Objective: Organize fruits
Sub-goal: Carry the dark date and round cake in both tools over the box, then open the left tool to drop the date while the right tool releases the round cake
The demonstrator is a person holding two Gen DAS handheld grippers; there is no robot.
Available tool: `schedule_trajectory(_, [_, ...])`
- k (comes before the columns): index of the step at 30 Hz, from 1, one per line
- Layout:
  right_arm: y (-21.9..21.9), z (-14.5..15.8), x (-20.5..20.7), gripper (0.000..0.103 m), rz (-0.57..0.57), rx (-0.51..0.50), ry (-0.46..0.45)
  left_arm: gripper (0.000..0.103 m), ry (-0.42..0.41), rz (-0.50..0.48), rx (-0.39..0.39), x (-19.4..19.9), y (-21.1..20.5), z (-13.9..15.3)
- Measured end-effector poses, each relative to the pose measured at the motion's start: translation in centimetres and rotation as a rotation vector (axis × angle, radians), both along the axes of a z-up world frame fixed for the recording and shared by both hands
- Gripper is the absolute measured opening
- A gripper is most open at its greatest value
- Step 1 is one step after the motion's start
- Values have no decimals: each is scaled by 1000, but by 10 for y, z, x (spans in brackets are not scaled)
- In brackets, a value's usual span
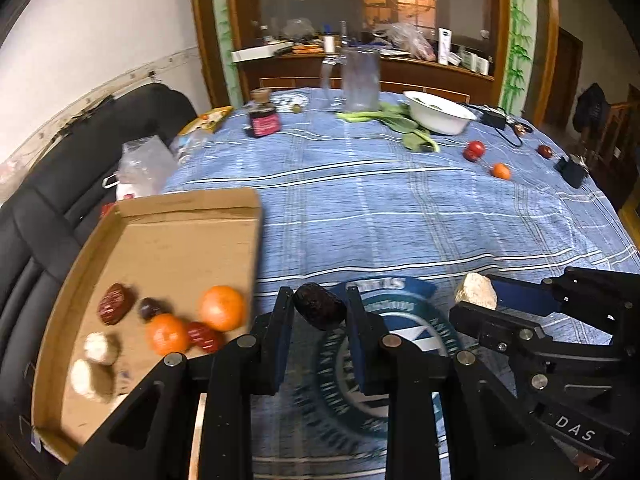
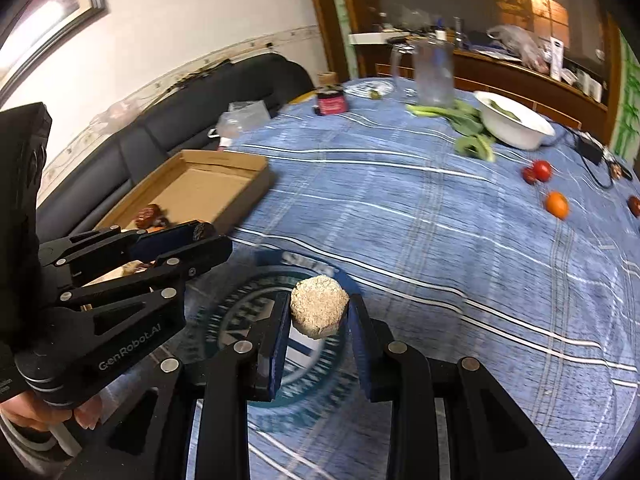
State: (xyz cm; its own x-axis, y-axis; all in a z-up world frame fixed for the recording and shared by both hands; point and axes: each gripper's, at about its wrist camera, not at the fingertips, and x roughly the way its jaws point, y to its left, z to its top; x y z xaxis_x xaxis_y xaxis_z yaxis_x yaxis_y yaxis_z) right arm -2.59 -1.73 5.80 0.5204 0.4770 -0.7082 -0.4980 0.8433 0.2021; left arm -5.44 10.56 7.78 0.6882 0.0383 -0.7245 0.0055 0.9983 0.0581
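My left gripper (image 1: 320, 308) is shut on a dark wrinkled date (image 1: 319, 306), held above the blue tablecloth just right of the cardboard tray (image 1: 160, 208). In the tray lie two oranges (image 1: 222, 307), red dates (image 1: 116, 303) and pale rice-puff balls (image 1: 98, 347). My right gripper (image 2: 319, 312) is shut on a pale rice-puff ball (image 2: 319, 311). In the left wrist view that right gripper (image 1: 476, 300) shows at the right, with the ball (image 1: 477, 291) at its tip. In the right wrist view the left gripper (image 2: 200, 236) sits beside the tray (image 2: 224, 162).
Far right on the table lie red fruits (image 1: 474, 150), a small orange (image 1: 501, 171) and a dark date (image 1: 544, 151). A white bowl (image 1: 438, 114), green leaves (image 1: 400, 120), a clear pitcher (image 1: 360, 78) and a dark jar (image 1: 263, 118) stand at the back. A black sofa (image 1: 80, 160) borders the left.
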Motion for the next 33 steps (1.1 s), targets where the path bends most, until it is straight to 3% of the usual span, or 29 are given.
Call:
schedule_trajectory(23, [125, 7, -16, 32, 216, -34, -23, 25, -11, 203, -36, -39, 128, 3])
schedule_trajectory(33, [154, -5, -7, 32, 251, -59, -2, 25, 17, 220, -38, -41, 142, -9])
